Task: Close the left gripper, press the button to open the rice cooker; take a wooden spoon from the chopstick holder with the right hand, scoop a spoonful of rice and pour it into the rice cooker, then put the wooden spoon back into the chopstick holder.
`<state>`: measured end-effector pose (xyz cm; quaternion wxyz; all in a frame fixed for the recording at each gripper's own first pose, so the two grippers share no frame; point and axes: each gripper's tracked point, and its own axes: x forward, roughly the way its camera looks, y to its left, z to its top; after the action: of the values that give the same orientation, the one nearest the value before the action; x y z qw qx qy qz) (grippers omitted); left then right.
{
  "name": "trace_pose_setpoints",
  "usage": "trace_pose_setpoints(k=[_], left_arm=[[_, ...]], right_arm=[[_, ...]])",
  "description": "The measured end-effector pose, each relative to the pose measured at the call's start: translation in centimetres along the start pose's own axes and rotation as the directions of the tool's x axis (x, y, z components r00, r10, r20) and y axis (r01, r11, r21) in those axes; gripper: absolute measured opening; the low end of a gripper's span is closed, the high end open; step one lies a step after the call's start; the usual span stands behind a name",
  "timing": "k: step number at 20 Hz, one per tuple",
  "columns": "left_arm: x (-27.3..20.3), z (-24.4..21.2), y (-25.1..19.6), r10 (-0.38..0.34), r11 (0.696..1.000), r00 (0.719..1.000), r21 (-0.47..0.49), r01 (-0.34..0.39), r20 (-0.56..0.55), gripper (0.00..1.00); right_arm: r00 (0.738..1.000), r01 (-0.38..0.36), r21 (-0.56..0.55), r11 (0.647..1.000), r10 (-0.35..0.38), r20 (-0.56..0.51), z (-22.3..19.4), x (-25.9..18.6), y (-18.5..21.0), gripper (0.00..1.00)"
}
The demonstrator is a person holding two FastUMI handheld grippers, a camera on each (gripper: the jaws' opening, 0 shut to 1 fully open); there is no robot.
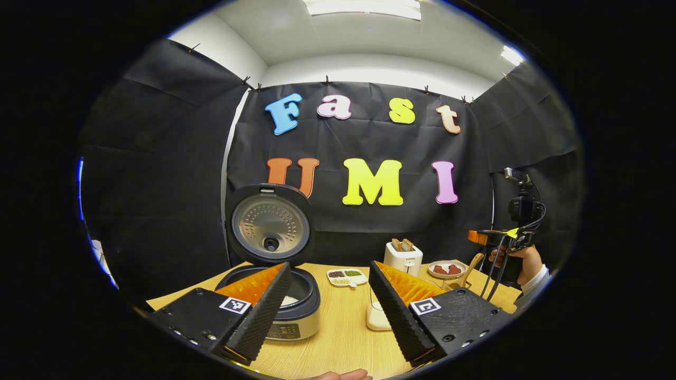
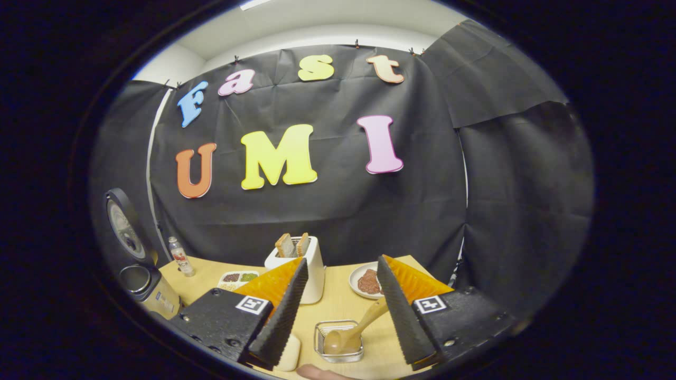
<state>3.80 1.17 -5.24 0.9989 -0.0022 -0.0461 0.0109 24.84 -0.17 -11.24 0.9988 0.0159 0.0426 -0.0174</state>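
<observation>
The rice cooker (image 1: 296, 311) stands at the left of the wooden table with its lid (image 1: 270, 224) swung up; something white shows inside the pot. My left gripper (image 1: 330, 266) hangs open just in front of it, holding nothing. In the right gripper view, the wooden spoon (image 2: 351, 332) rests bowl-down in the wire chopstick holder (image 2: 338, 345), its handle leaning toward one finger. My right gripper (image 2: 342, 261) is open above the holder, with nothing pressed between its fingers. Farther right in the left gripper view, a hand (image 1: 520, 261) holds the right gripper (image 1: 501, 240) over the spoon (image 1: 470, 269).
A white toaster (image 2: 303, 264) with bread, a plate (image 2: 367, 279) of reddish food and a divided dish (image 2: 237, 277) of grains stand mid-table. A small bottle (image 2: 180, 257) is near the cooker (image 2: 142, 287). A low white container (image 1: 376, 316) sits between cooker and holder.
</observation>
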Motion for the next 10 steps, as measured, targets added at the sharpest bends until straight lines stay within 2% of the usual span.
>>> trace_pose_setpoints(k=[1, 3, 4, 5, 6, 8, 10], left_arm=[[0.1, 0.5, 0.4, 0.004, 1.0, 1.0, 0.008, -0.004, 0.005, 0.94], [0.2, 1.2, 1.3, 0.019, 0.999, 1.0, 0.037, -0.02, 0.012, 0.94], [0.4, 1.5, 1.7, 0.027, 0.999, 0.999, 0.045, -0.028, 0.018, 0.94], [0.5, 2.0, 1.9, 0.03, 0.998, 0.999, 0.049, -0.031, 0.018, 0.94], [0.7, 2.4, 2.1, 0.029, 0.998, 0.999, 0.048, -0.03, 0.019, 0.94], [0.8, 2.4, 2.3, 0.022, 1.0, 0.999, 0.019, -0.021, -0.036, 0.94], [1.0, 4.3, 2.9, 0.021, 1.0, 0.999, -0.001, -0.021, -0.036, 0.95]], right_arm=[[1.0, -0.005, -0.011, 1.0, 0.005, 0.005, 0.3, -0.7, 0.2, 0.9], [1.0, -0.021, -0.012, 1.0, 0.021, 0.02, 1.1, -2.4, 0.8, 0.87], [0.999, -0.033, -0.011, 0.999, 0.033, 0.019, 1.1, -3.2, 1.2, 0.99], [0.999, -0.042, -0.017, 0.999, 0.043, 0.019, 1.3, -4.0, 1.6, 0.91], [0.998, -0.05, -0.021, 0.999, 0.051, 0.024, 1.5, -5.0, 1.8, 0.98], [0.998, -0.043, -0.036, 0.998, 0.045, 0.049, 2.3, -6.9, 1.8, 0.98], [0.997, -0.027, -0.047, 0.999, 0.03, 0.072, 2.8, -8.9, 1.7, 0.98]])
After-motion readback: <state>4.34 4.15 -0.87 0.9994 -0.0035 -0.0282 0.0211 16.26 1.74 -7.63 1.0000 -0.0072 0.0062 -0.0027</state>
